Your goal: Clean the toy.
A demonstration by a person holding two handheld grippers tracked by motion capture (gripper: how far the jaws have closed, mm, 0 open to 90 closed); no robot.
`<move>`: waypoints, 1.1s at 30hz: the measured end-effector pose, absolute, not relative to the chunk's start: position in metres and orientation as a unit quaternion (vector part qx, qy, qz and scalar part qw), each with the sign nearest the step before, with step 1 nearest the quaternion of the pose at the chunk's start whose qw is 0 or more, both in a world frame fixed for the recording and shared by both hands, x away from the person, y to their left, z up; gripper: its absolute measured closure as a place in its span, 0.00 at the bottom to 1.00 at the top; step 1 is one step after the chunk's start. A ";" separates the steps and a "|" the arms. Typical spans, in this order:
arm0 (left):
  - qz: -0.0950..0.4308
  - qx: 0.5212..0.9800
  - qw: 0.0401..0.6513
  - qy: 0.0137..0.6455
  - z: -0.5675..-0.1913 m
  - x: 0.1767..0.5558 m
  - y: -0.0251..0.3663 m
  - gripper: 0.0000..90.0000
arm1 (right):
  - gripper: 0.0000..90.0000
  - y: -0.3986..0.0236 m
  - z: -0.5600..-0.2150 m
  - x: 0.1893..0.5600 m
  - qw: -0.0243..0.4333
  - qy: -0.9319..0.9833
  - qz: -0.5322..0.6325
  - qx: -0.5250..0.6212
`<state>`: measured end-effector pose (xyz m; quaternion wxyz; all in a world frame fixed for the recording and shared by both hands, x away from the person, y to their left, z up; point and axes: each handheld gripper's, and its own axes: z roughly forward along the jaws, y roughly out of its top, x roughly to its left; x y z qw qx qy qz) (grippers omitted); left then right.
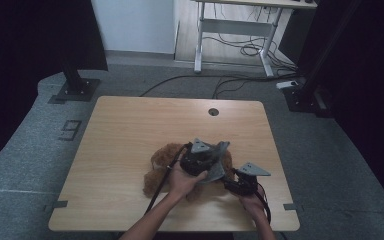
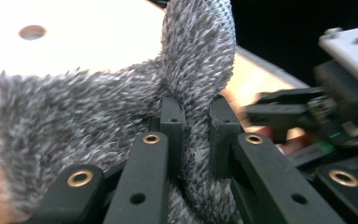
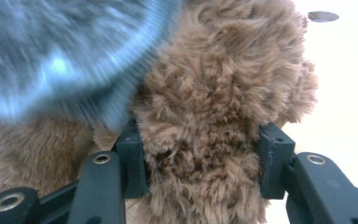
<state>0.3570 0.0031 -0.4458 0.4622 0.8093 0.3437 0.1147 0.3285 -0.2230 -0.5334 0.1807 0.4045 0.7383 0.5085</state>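
Dressing the brown teddy bear (image 1: 164,165), near edge of the bench (image 1: 120,130), a little right of centre. My left gripper (image 2: 193,135) is clamped on a fold of the grey fuzzy garment (image 2: 74,116), its jaws drawn together with the knit pinched between the pads. My right gripper (image 3: 203,163) brackets a plush limb of the bear, with fur filling the gap. The jaws stand partly apart and appear to press the pile, though the fur hides the contact, so I can't be sure the hold is firm.

To do this well, I'd steady the bear with the right gripper and keep it low. Then I'd draw the garment toward 6 o'clock with the left gripper, keeping the ribbed hem (image 3: 135,56) open over the limb instead of bunched against it.

The bear is curly, tan-brown and soft. From above it lies on its side, partly under my left hand (image 1: 182,181). The garment is mottled grey fleece with a paler ribbed edge, draped over the bear's right side at about 3 o'clock.
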 end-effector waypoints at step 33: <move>0.121 0.733 0.506 0.439 -0.434 0.358 0.149 0.87 | 0.54 -0.226 -0.535 0.330 0.179 0.734 0.515 0.406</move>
